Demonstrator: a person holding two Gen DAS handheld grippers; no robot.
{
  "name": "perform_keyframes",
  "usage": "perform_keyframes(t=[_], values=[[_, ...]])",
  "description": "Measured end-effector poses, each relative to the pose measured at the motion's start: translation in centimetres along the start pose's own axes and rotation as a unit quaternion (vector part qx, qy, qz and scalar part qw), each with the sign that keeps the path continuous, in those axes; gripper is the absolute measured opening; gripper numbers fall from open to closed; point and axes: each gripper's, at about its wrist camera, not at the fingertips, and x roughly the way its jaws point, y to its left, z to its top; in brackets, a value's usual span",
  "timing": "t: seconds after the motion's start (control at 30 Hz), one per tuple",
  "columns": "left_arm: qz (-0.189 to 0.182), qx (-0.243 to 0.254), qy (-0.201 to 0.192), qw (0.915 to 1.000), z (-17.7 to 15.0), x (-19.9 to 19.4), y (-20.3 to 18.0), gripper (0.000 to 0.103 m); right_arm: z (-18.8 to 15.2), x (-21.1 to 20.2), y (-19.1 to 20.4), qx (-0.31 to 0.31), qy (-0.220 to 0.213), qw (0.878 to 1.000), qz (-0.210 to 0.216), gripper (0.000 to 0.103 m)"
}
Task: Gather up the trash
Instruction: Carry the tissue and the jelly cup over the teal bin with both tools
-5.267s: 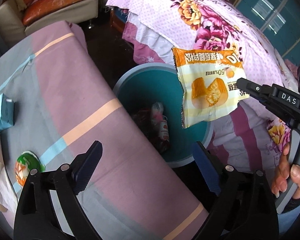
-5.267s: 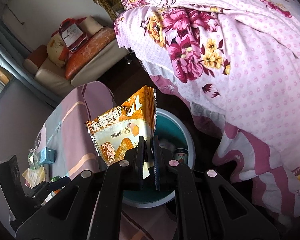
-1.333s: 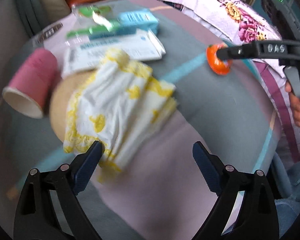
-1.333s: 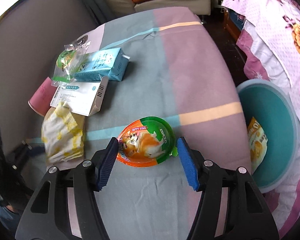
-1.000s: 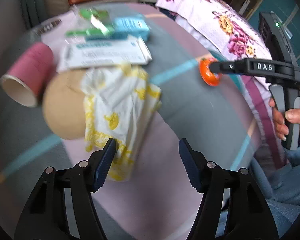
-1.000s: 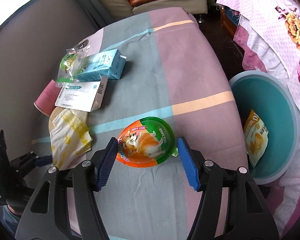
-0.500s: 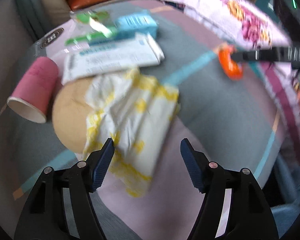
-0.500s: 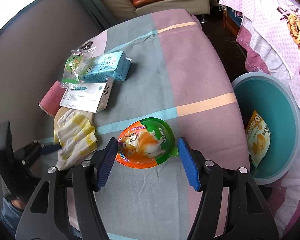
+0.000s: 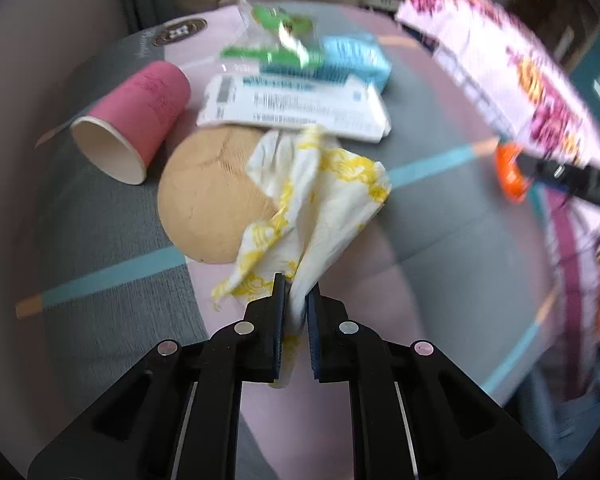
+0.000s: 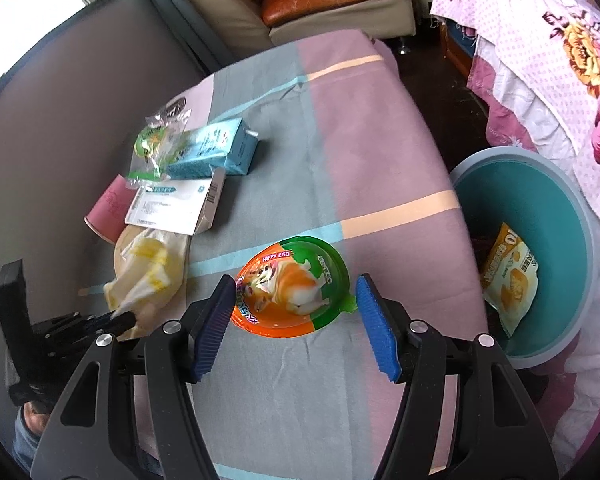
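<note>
Left gripper (image 9: 295, 300), jaws pinched on the near corner of the yellow-and-white wrapper (image 9: 320, 200), whose long axis runs away toward the white box (image 9: 296, 108); its far end seems, through blur, to rest on the tan disc (image 9: 208, 196). Right gripper (image 10: 296, 304), jaws wide, straddles the orange-green lid (image 10: 292, 286) on the tablecloth (image 10: 364, 128).

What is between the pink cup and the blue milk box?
In the right wrist view, the white box lies between the pink cup and the blue milk box.

blur: left wrist view's right side smeared | hidden: pink cup (image 10: 107, 209) mostly behind white box (image 10: 176, 205)
</note>
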Motion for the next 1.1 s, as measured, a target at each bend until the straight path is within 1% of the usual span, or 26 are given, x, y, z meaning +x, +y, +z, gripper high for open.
perform_keyframes(t=[0.07, 0.17, 0.27, 0.37, 0.47, 0.63, 0.8, 0.97, 1.1], values=[[-0.015, -0.008, -0.02, 0.9997, 0.1, -1.6, -0.7, 0.011, 0.0, -0.4, -0.4, 0.004, -0.005, 1.0, 0.002, 0.059], [-0.027, -0.002, -0.046, 0.9986, 0.8, -3.3, -2.6, 0.011, 0.1, -1.4, -1.1, 0.013, -0.016, 1.0, 0.008, 0.059], [-0.046, 0.01, -0.057, 0.9972, 1.9, -3.5, -5.1, 0.011, 0.3, -3.2, -2.6, 0.028, -0.039, 0.999, 0.008, 0.059], [-0.061, 0.028, -0.06, 0.9959, 2.8, -3.2, -7.9, 0.011, 0.4, -5.0, -4.2, 0.044, -0.061, 0.997, 0.003, 0.059], [-0.082, 0.05, -0.056, 0.9939, 4.1, -2.1, -11.4, 0.011, 0.4, -7.7, -7.1, 0.073, -0.095, 0.993, -0.012, 0.059], [-0.115, 0.096, -0.047, 0.9876, 5.6, -0.1, -17.9, 0.011, -0.1, -10.8, -11.8, 0.118, -0.131, 0.984, -0.036, 0.059], [-0.131, 0.133, -0.026, 0.9822, 6.2, 2.1, -23.2, 0.011, -0.6, -12.0, -16.1, 0.154, -0.14, 0.977, -0.05, 0.059], [-0.135, 0.151, -0.008, 0.9793, 6.7, 4.1, -26.1, 0.012, -0.9, -11.8, -19.3, 0.176, -0.136, 0.974, -0.047, 0.059], [-0.137, 0.16, 0.006, 0.9775, 6.9, 5.6, -27.9, 0.012, -1.0, -11.2, -20.4, 0.186, -0.133, 0.972, -0.049, 0.059]])
